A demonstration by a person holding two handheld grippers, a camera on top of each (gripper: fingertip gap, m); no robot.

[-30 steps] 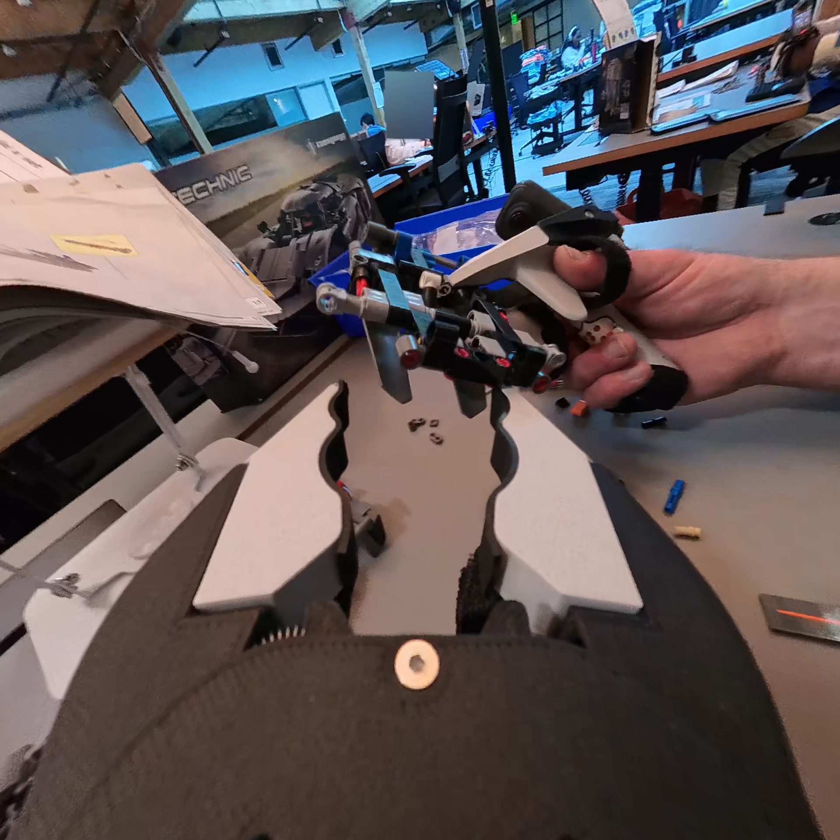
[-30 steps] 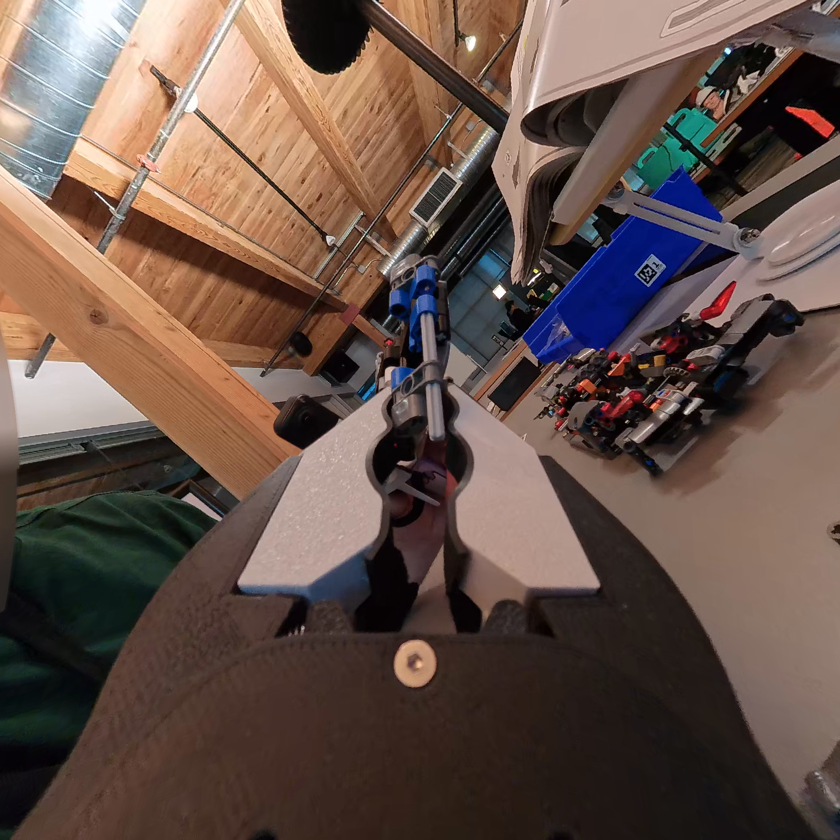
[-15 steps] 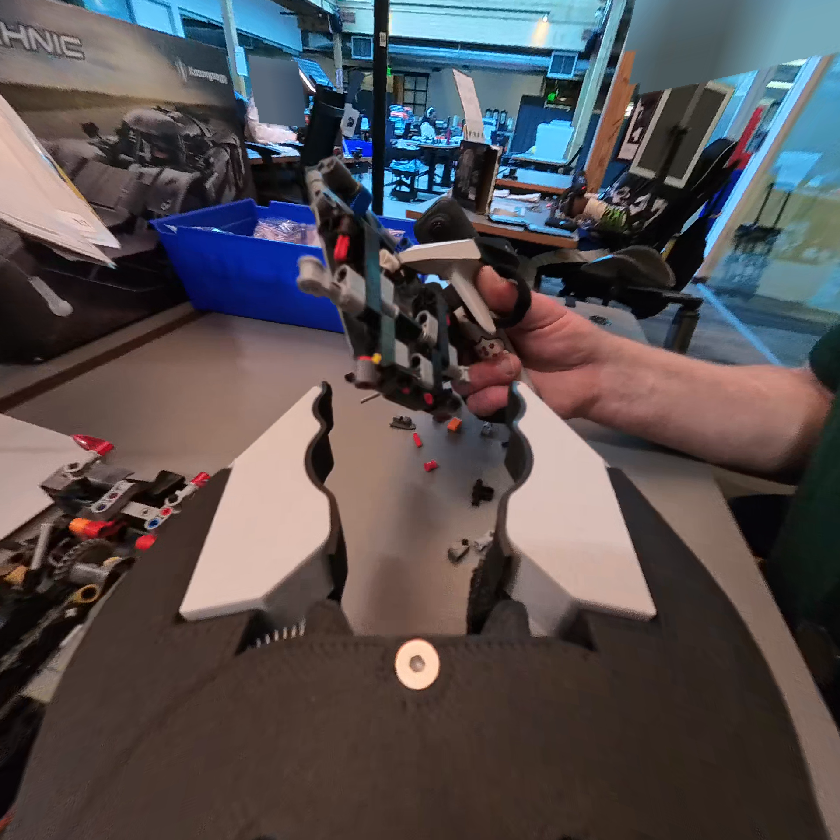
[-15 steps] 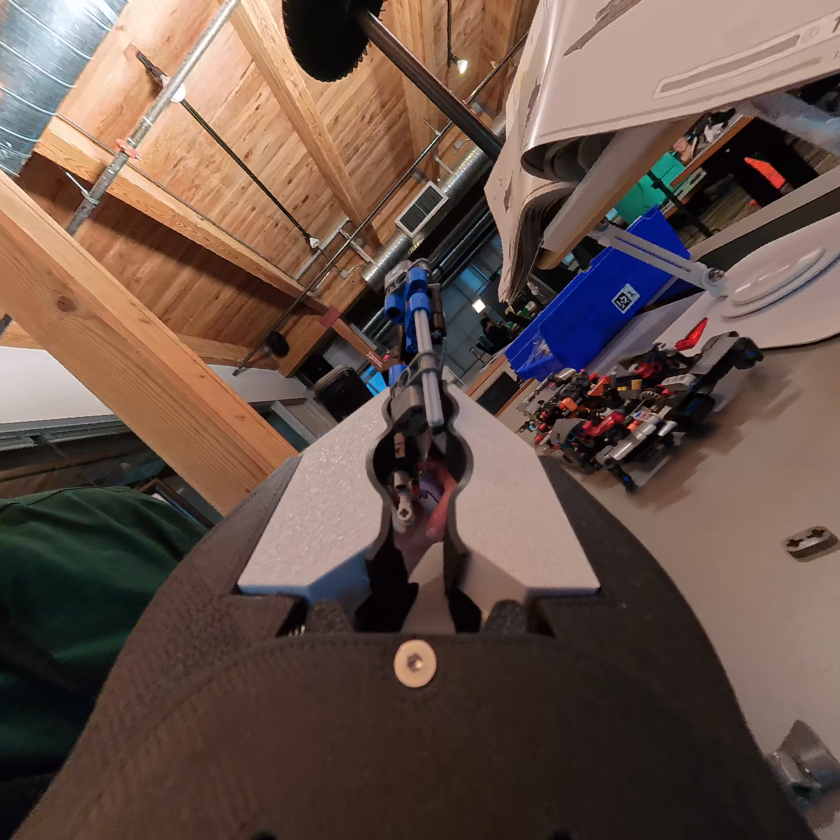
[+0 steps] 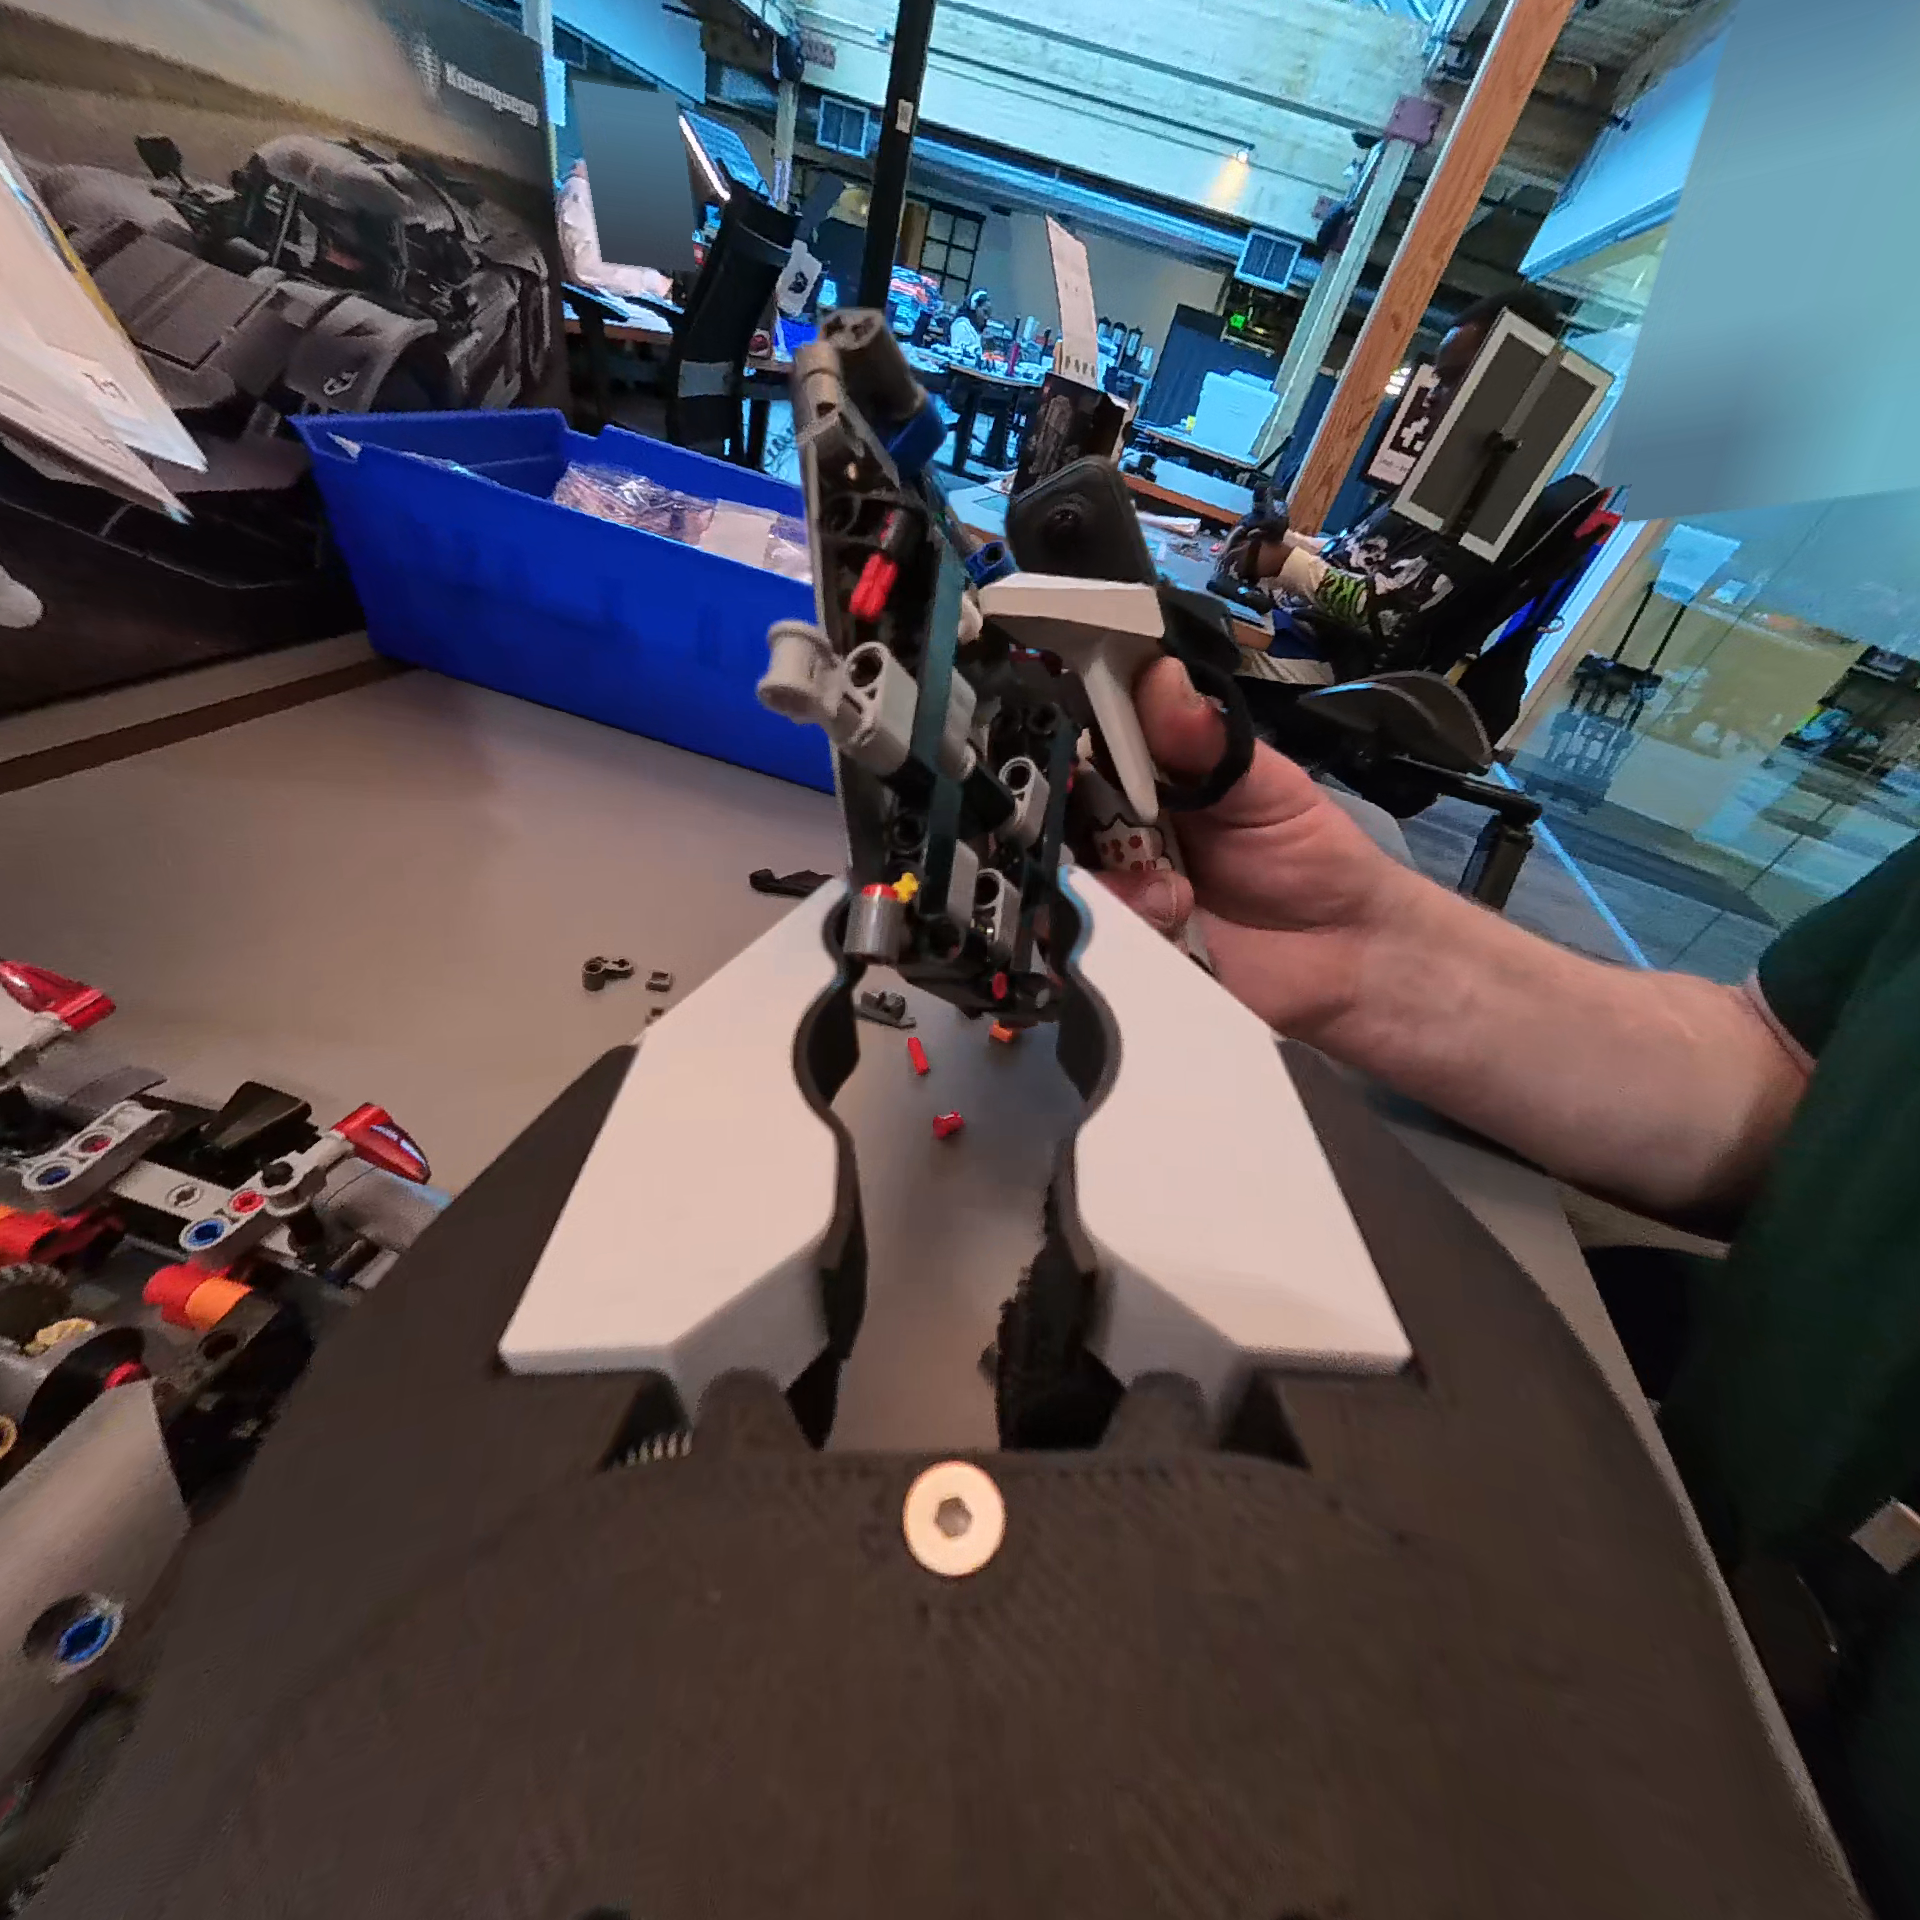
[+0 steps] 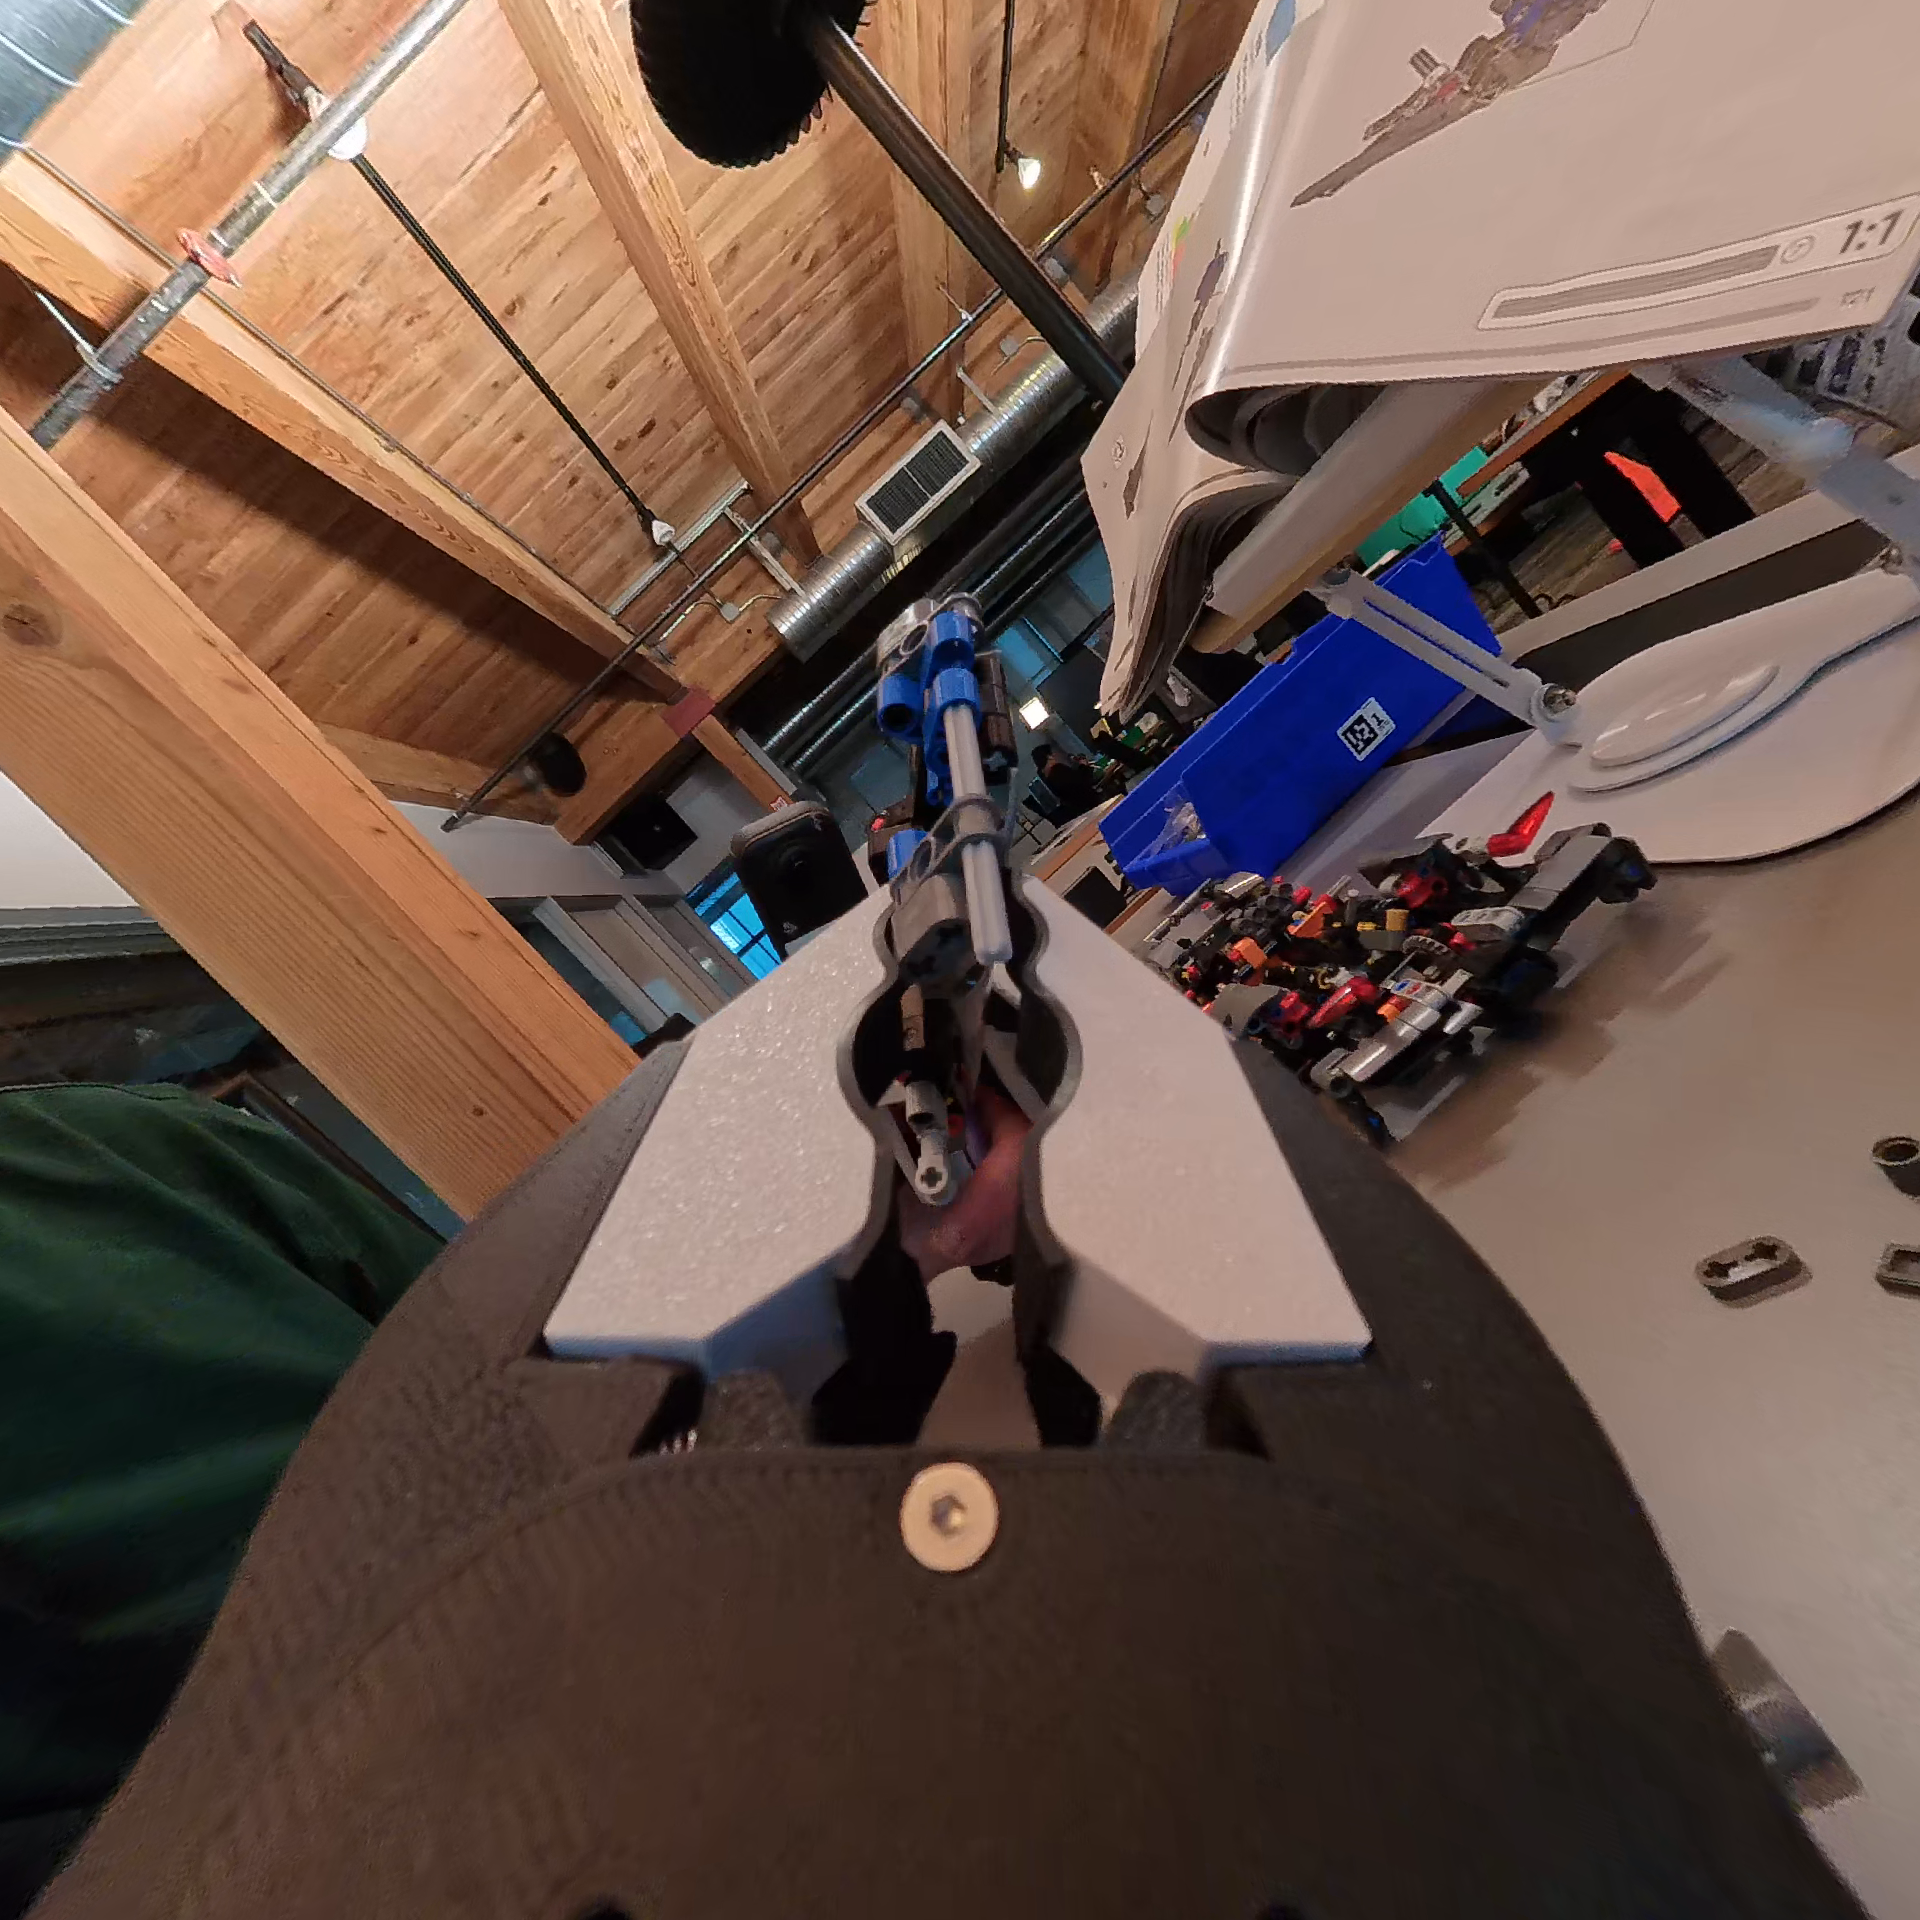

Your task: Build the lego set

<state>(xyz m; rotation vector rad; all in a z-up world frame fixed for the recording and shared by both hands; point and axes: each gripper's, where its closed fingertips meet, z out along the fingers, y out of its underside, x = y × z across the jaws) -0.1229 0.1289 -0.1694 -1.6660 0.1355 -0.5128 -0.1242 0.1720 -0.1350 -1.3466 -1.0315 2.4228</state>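
Above the table [image 5: 312, 831] | right tongs [image 6: 951, 925] clamped on lego assembly [image 5: 914, 727] | left tongs [image 5: 951, 935] apart | blue bin [image 5: 540, 582] behind

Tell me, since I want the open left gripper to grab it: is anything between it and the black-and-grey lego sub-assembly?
Nothing visible. The left gripper is open, and the black-and-grey lego sub-assembly, held by the right gripper, already reaches between its white fingertips.
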